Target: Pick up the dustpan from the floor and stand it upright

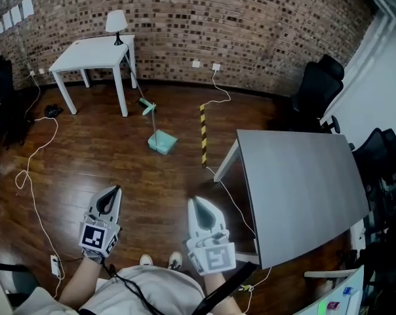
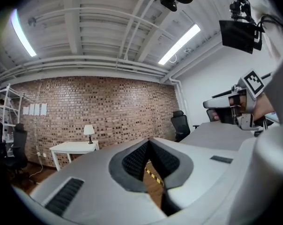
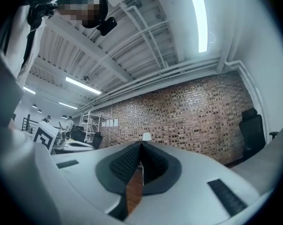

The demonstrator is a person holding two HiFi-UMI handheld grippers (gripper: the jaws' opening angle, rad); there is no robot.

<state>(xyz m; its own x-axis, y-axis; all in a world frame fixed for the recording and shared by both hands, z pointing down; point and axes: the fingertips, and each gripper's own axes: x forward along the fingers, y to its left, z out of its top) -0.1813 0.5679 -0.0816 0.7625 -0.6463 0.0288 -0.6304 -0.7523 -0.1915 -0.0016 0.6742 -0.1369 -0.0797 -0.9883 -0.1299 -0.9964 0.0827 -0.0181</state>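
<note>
Both of my tools are clenched on nothing. The left gripper point(image 1: 111, 192) and the right gripper point(image 1: 195, 203) each show ribbed pads pressed together in their own views, and I hold them about level in front of me.

The teal dustpan point(image 1: 162, 142) sits on the wooden floor point(image 1: 119, 156) well ahead of both grippers. Its pan is nearer me and its long handle point(image 1: 155, 121) leads away towards the brick wall point(image 1: 250, 25). From here I cannot tell how far that handle tilts off the floor.

I judge the step in hand to be the approach. I should walk up close instead of stretching, and open one gripper's jaws before lowering it. The handle looks like the best place to take hold: it is thin and rigid, and it gives leverage to tip the pan onto its base. I would grip it partway along, squarely across the pads, so it cannot swivel.

Just beside the dustpan on its right lies a yellow-and-black striped strip point(image 1: 202, 136), with a white cable point(image 1: 219, 99) reaching it from the wall. The grey table point(image 1: 296, 189) stands to my right, and the white table point(image 1: 93, 54) is beyond on the left. I would keep my feet off the strip and the cable.
</note>
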